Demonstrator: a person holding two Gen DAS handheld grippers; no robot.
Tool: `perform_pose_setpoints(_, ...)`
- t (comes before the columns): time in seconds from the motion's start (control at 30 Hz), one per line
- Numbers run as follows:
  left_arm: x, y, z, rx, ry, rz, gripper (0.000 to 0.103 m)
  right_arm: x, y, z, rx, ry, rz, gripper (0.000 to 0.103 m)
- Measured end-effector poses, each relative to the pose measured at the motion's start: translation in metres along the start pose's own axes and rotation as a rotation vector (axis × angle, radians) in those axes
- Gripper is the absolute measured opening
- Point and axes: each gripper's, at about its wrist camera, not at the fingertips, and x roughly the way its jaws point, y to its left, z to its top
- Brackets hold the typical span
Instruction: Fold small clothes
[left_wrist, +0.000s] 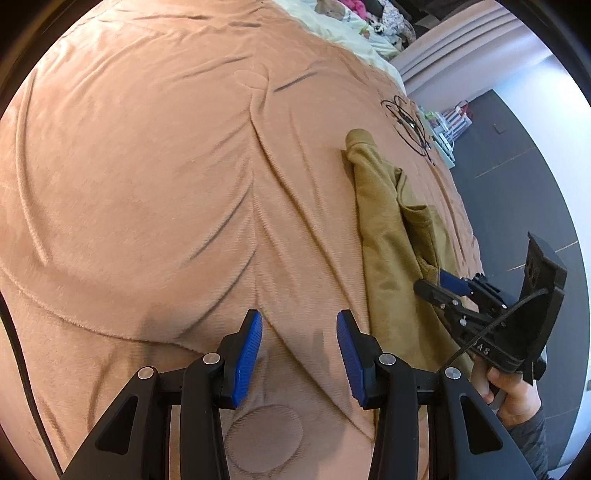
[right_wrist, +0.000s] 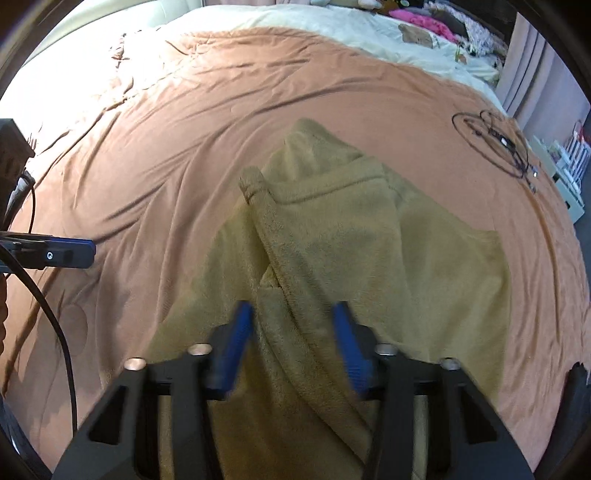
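Garment (right_wrist: 332, 258) on blanket (right_wrist: 166, 147), right tool (right_wrist: 291, 347) above it, left tool (left_wrist: 299, 358) alongside.

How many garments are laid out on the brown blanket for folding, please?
1: a tan fleece garment lies on the brown blanket, under the open right gripper and right of the open left gripper. Others may lie outside the views.
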Motion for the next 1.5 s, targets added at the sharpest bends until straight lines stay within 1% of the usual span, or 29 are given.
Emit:
perform_pose_setpoints(0.03,0.000,0.000,0.000,-0.001,0.000,0.000,0.044,0.000,-0.003,0.001,0.018,-0.003,0.020,0.027)
perform_pose_setpoints(0.13,-0.002,-0.002,0.002,0.002,-0.004,0.001,0.044,-0.002,-0.010,0.004,0.033,-0.008,0.054,0.017)
perform_pose_setpoints(0.2,-0.004,-0.005,0.004,0.008,-0.008,-0.001,0.044,-0.005,-0.014,0.003,0.046,-0.013,0.073,0.016)
perform_pose_setpoints(0.37,-0.004,-0.015,0.009,0.028,-0.012,-0.007,0.044,-0.011,-0.033,0.003,0.118,-0.030,0.162,0.016)
perform_pose_setpoints(0.43,-0.003,-0.021,0.011,0.039,-0.010,-0.007,0.044,-0.012,-0.044,0.002,0.159,-0.040,0.204,0.013)
perform_pose_setpoints(0.57,0.005,-0.032,0.015,0.058,0.001,-0.003,0.044,-0.016,-0.062,-0.001,0.212,-0.061,0.235,0.008)
perform_pose_setpoints(0.7,0.017,-0.046,0.022,0.077,0.016,0.004,0.044,-0.029,-0.081,-0.001,0.228,-0.098,0.211,0.008)
perform_pose_setpoints(0.83,0.026,-0.058,0.033,0.094,0.020,0.019,0.044,-0.048,-0.112,0.005,0.248,-0.136,0.149,0.008)
perform_pose_setpoints(0.97,0.036,-0.067,0.046,0.109,0.018,0.036,0.044,-0.052,-0.140,0.010,0.266,-0.141,0.109,0.008)
perform_pose_setpoints(1.13,0.049,-0.078,0.062,0.127,0.020,0.059,0.044,-0.042,-0.162,0.011,0.292,-0.129,0.078,0.008)
perform_pose_setpoints(1.23,0.060,-0.084,0.070,0.140,0.024,0.077,0.044,-0.035,-0.174,0.009,0.331,-0.129,0.080,0.007)
perform_pose_setpoints(1.3,0.067,-0.087,0.074,0.147,0.028,0.089,0.044,-0.026,-0.182,0.004,0.360,-0.122,0.082,0.007)
perform_pose_setpoints(1.4,0.081,-0.088,0.080,0.158,0.039,0.123,0.044,-0.009,-0.192,-0.004,0.402,-0.105,0.063,0.007)
perform_pose_setpoints(1.5,0.094,-0.089,0.086,0.155,0.054,0.135,0.044,0.001,-0.199,-0.013,0.443,-0.101,0.092,0.007)
